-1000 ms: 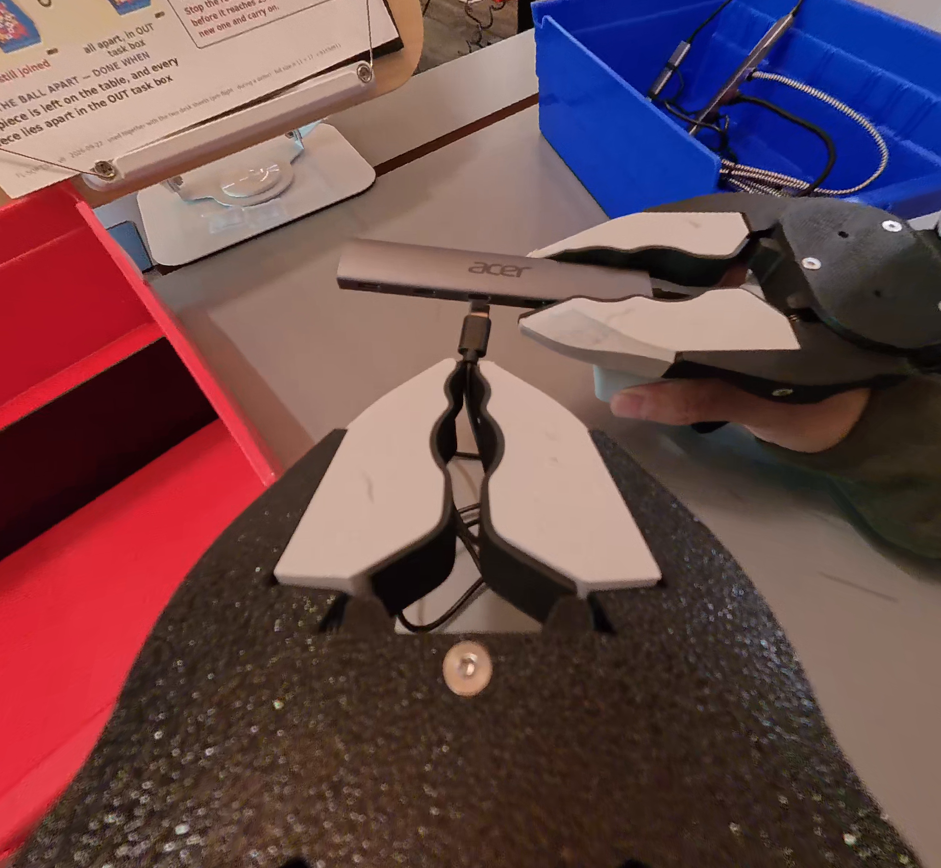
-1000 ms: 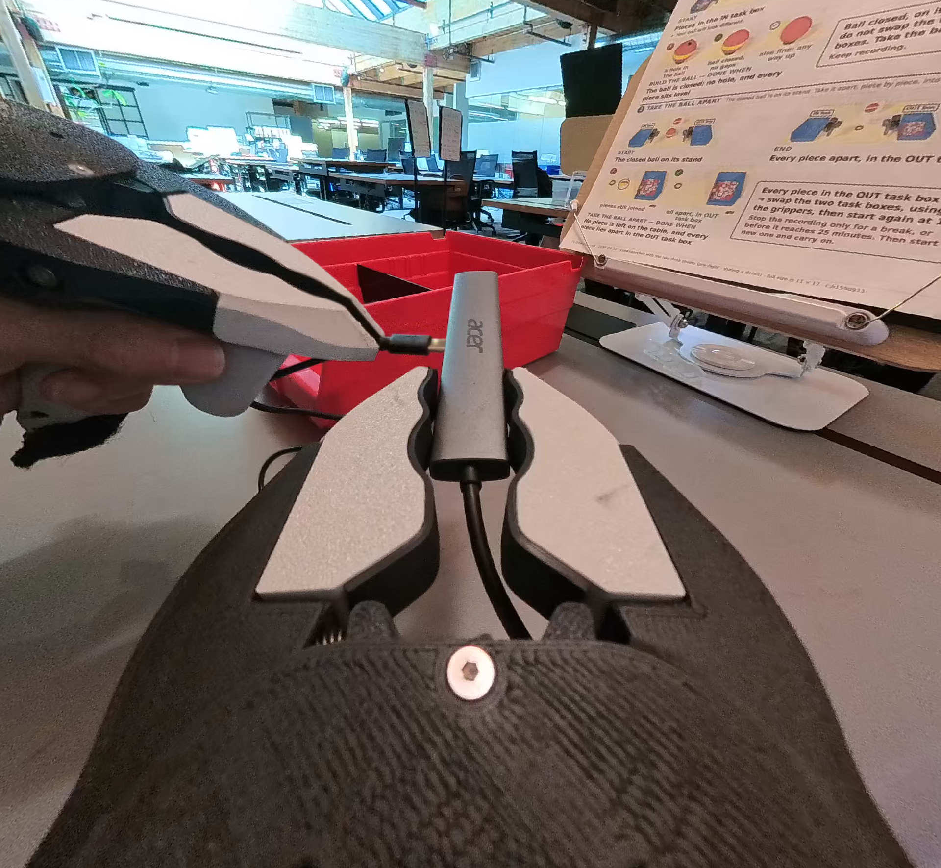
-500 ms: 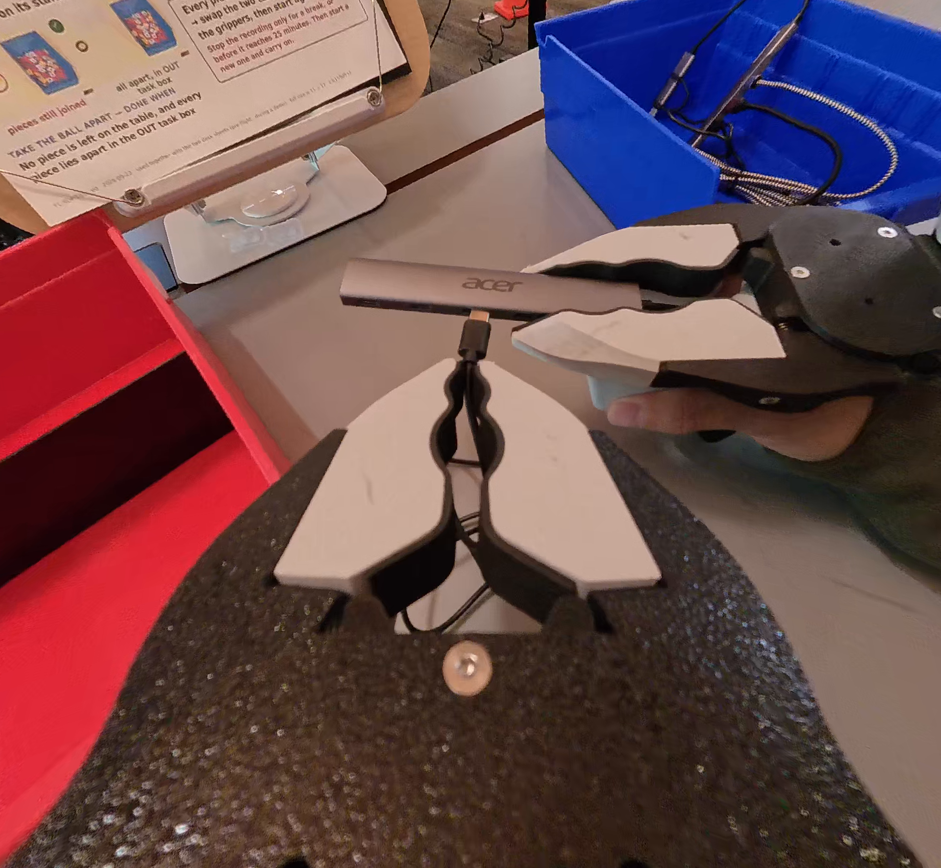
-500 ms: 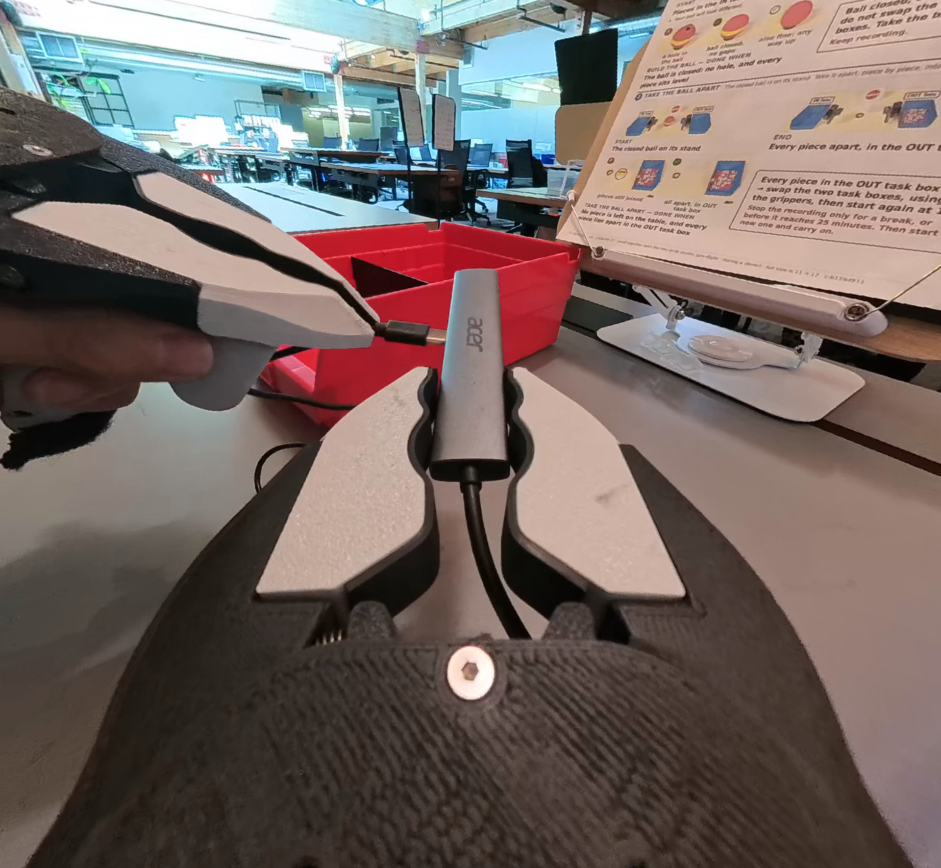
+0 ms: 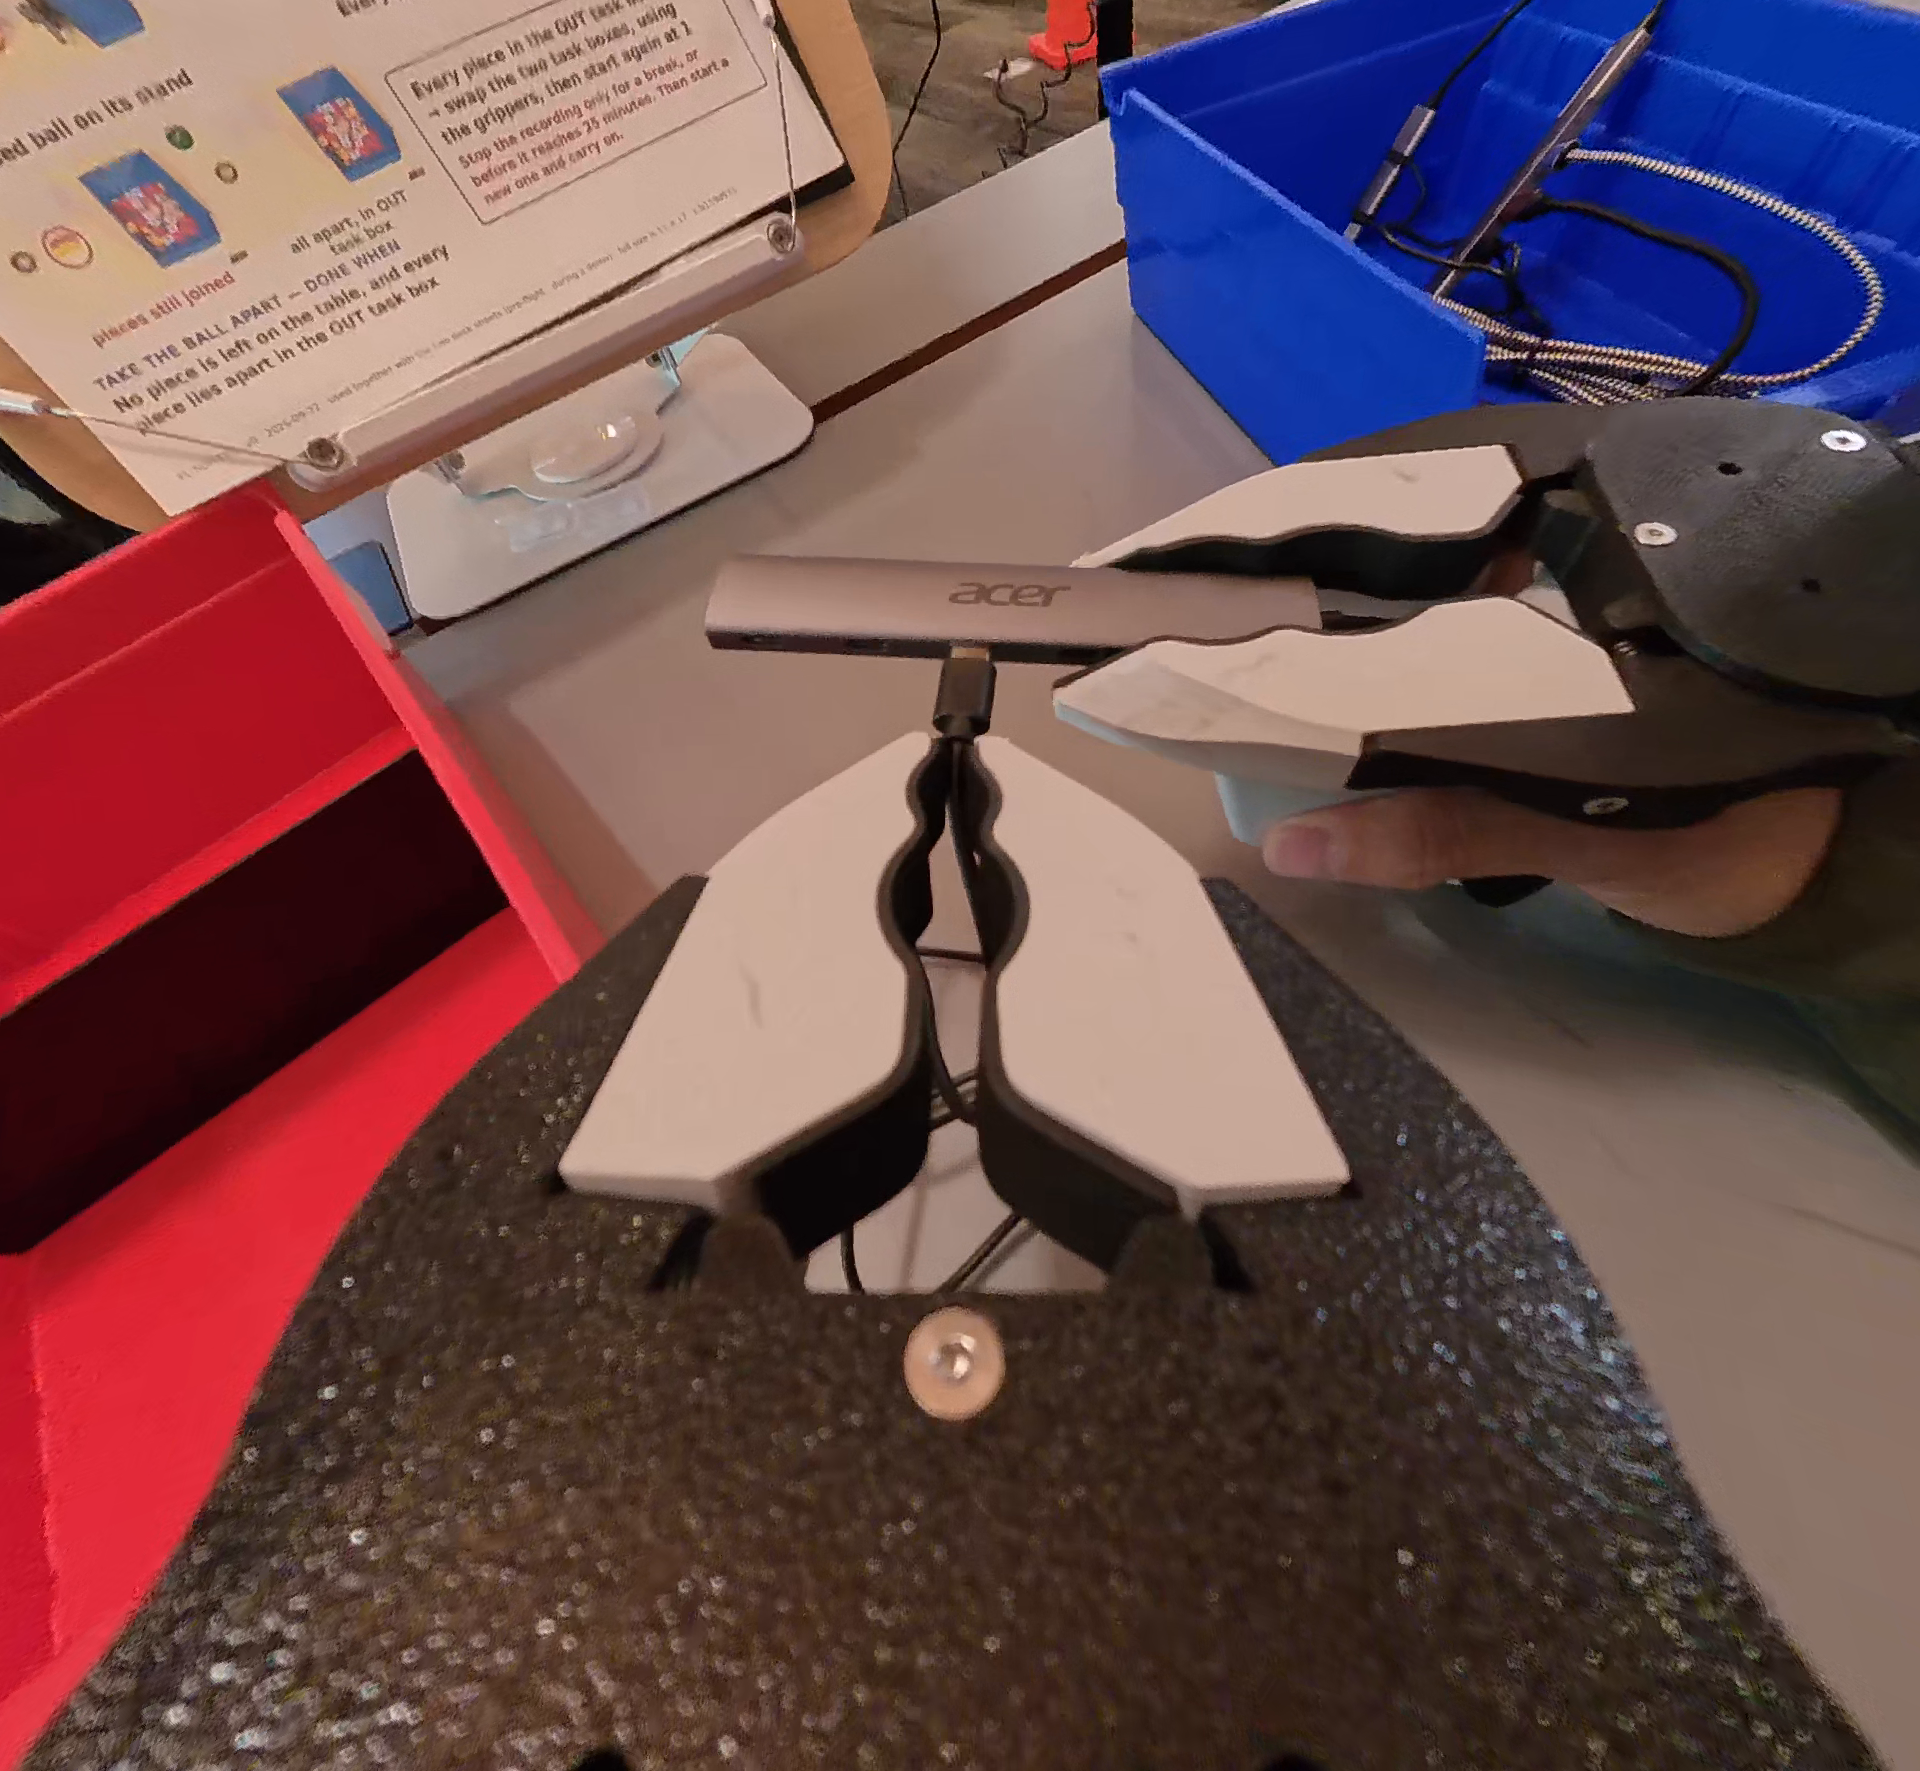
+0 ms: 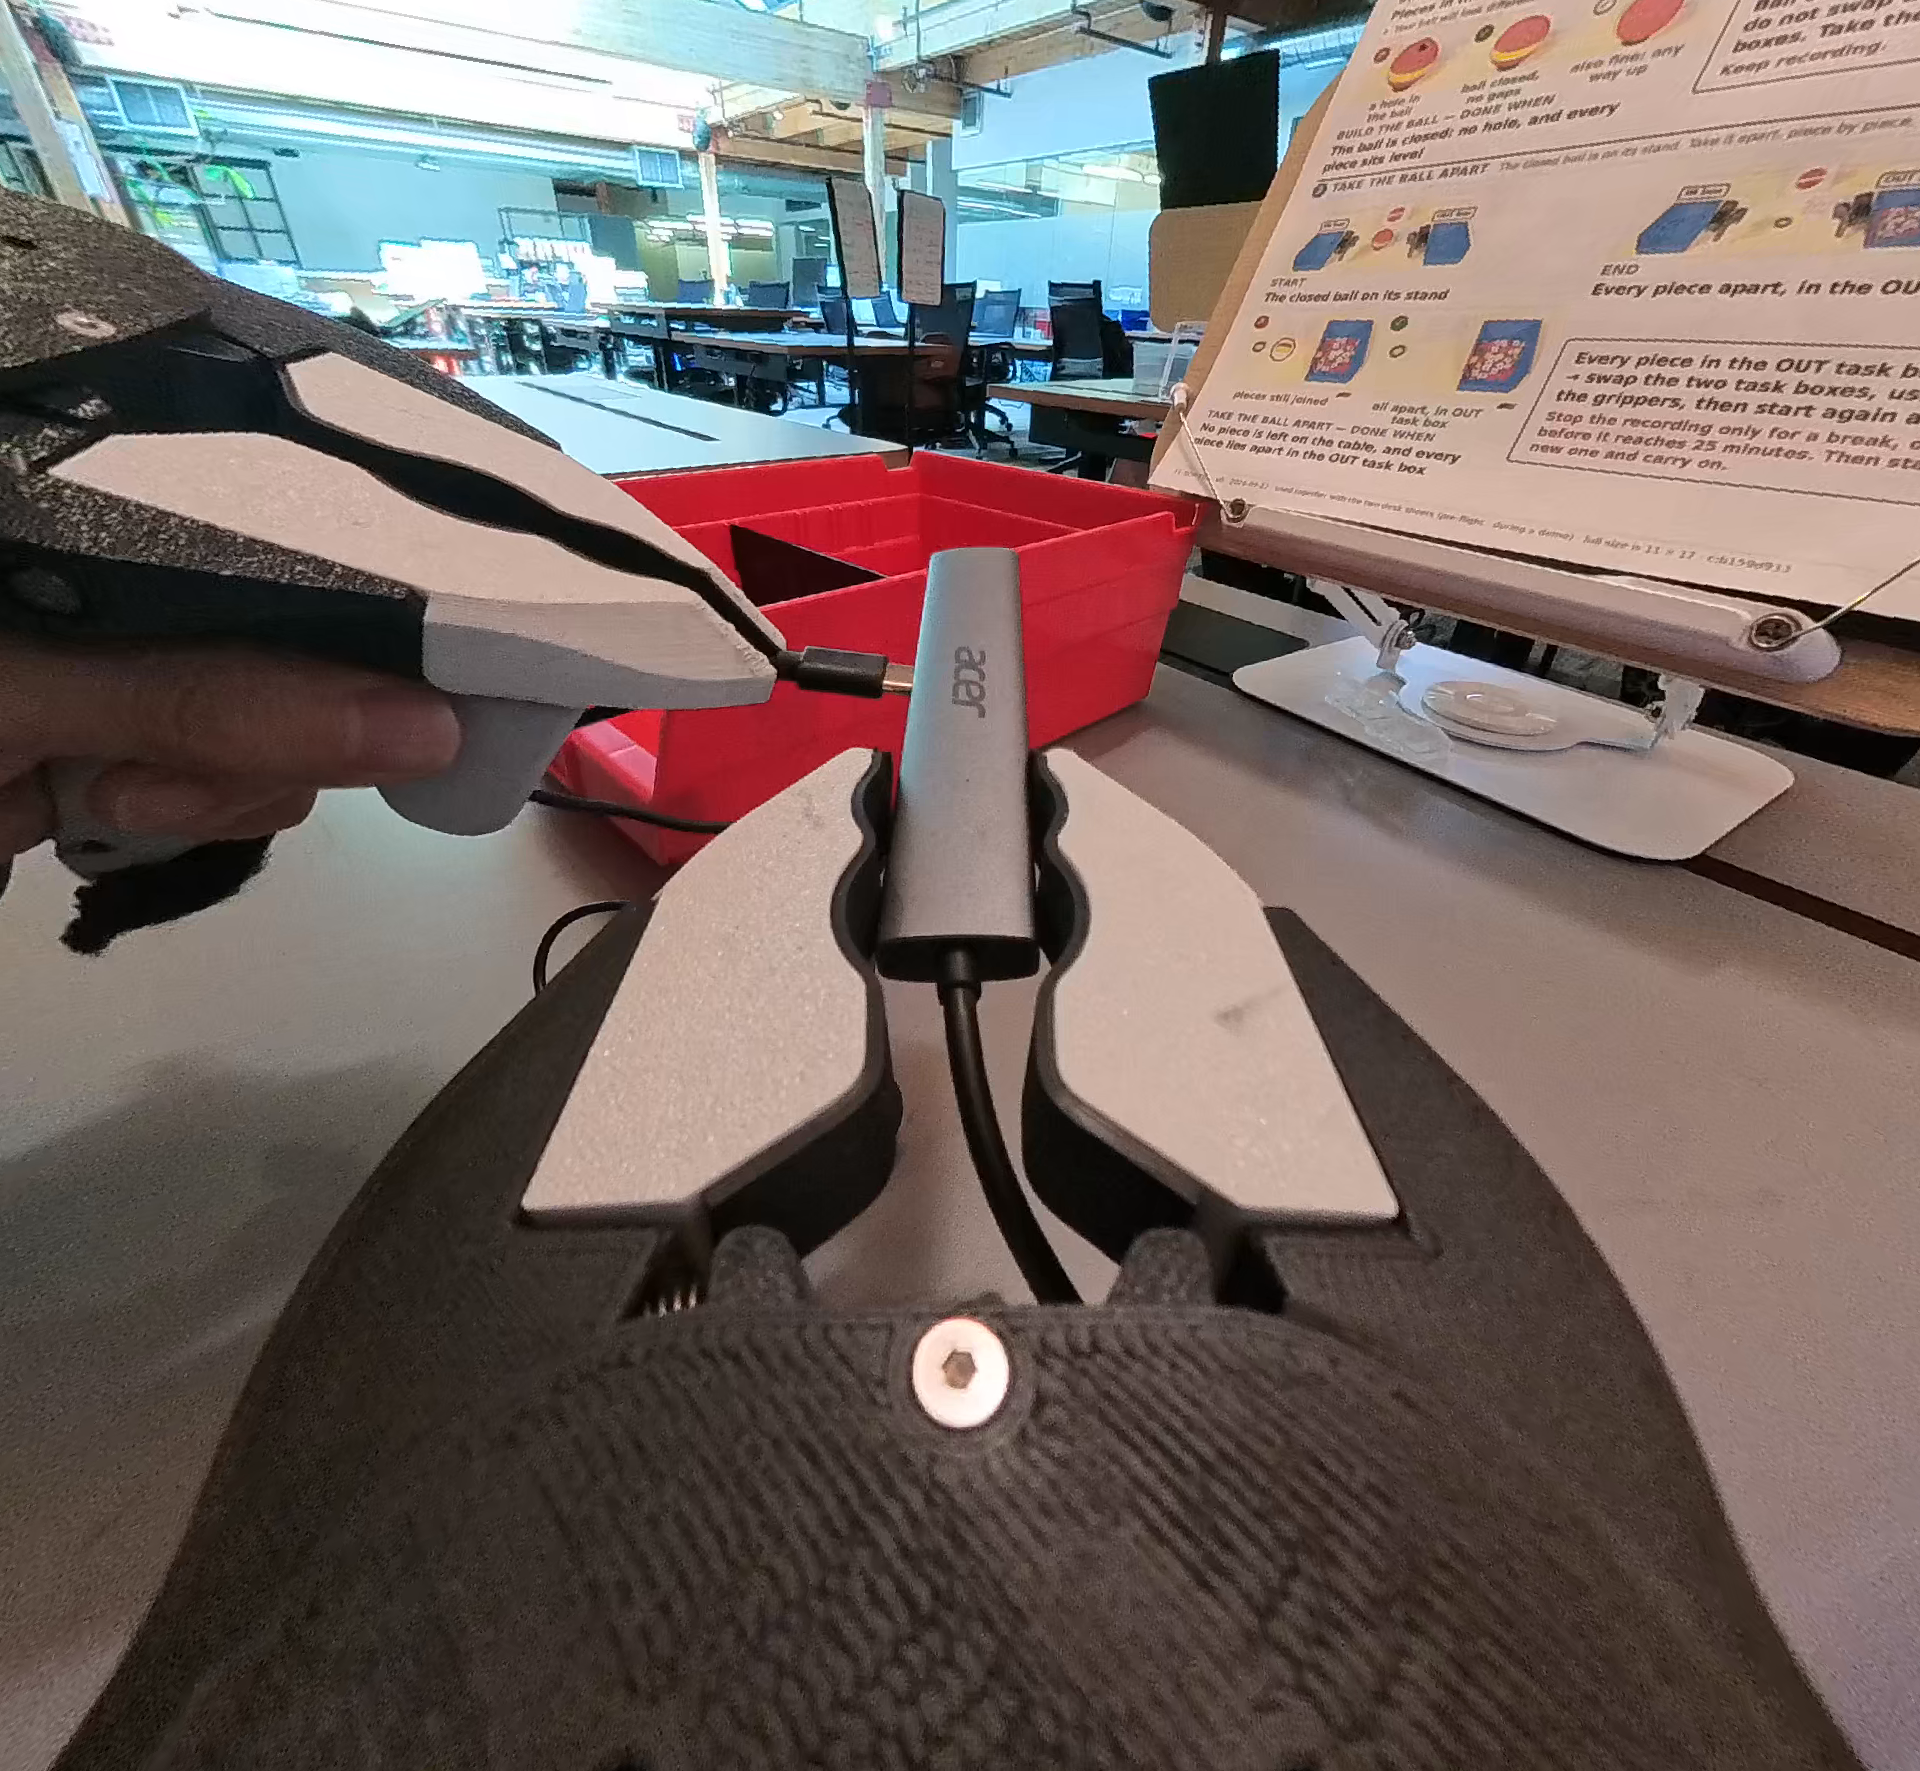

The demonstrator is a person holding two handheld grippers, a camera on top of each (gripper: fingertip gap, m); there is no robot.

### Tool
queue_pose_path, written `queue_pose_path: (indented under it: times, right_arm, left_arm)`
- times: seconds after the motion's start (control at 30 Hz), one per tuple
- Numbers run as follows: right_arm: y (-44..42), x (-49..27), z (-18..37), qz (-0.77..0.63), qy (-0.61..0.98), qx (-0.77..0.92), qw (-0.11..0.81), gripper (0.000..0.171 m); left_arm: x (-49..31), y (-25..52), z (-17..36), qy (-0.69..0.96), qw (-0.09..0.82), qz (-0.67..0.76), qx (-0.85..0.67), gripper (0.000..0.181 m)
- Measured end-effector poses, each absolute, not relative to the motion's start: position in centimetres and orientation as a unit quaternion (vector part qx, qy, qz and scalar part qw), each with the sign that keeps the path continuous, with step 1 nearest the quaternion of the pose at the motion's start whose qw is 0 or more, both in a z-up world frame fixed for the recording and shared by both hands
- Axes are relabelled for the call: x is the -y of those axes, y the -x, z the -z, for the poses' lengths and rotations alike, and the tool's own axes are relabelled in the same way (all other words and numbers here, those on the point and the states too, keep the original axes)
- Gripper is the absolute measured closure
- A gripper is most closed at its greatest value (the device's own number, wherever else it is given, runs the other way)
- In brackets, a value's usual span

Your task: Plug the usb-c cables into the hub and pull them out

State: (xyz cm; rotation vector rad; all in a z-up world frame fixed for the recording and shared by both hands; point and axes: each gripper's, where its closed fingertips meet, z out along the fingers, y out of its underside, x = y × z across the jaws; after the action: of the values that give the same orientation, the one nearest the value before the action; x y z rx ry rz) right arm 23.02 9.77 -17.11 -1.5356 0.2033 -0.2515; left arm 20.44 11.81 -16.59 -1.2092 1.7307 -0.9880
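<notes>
My right gripper point(image 6: 958, 765) is shut on the rear half of a grey hub point(image 6: 966, 734) and holds it above the table; the hub's own black lead point(image 6: 987, 1129) trails back between the fingers. In the left wrist view the hub point(image 5: 997, 604) lies crosswise, with the right gripper point(image 5: 1081, 620) coming in from the right. My left gripper point(image 5: 954, 747) is shut on a black usb-c cable just behind its plug point(image 5: 964, 695). The plug's metal tip sits in a side port of the hub, part of it still showing. From the right wrist view the left gripper point(image 6: 764, 656) and the plug point(image 6: 836, 672) meet the hub's left side.
A red bin point(image 5: 156, 848) stands at the left, close under my left gripper. A blue bin point(image 5: 1299, 267) at the back right holds more cables and another hub. An instruction sheet on a stand point(image 5: 603, 433) stands at the back. A person's hand point(image 5: 1455, 854) holds the right gripper. Across from one pair of fingers to the other is roughly 4 cm.
Both grippers kept their grips and lifted a little together. The plug stays at the hub's side port, with its metal tip showing slightly more than a second ago.
</notes>
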Motion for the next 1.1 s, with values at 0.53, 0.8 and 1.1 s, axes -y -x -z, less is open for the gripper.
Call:
queue_pose_path:
  times: [0.53,0.8,1.1]
  right_arm:
    - [-22.6,-10.0,17.5,0.111,0.703,-0.083,0.697,0.145]
    - [-22.7,-9.9,17.4,0.128,0.700,-0.085,0.698,0.145]
    - [-22.6,-10.0,17.4,0.125,0.701,-0.081,0.697,0.145]
  left_arm:
    - [-11.6,-20.6,15.8,0.430,0.443,0.389,-0.684,0.179]
    - [-11.7,-20.7,16.3,0.438,0.440,0.394,-0.678,0.179]
    - [-11.7,-20.7,16.3,0.438,0.440,0.400,-0.674,0.179]
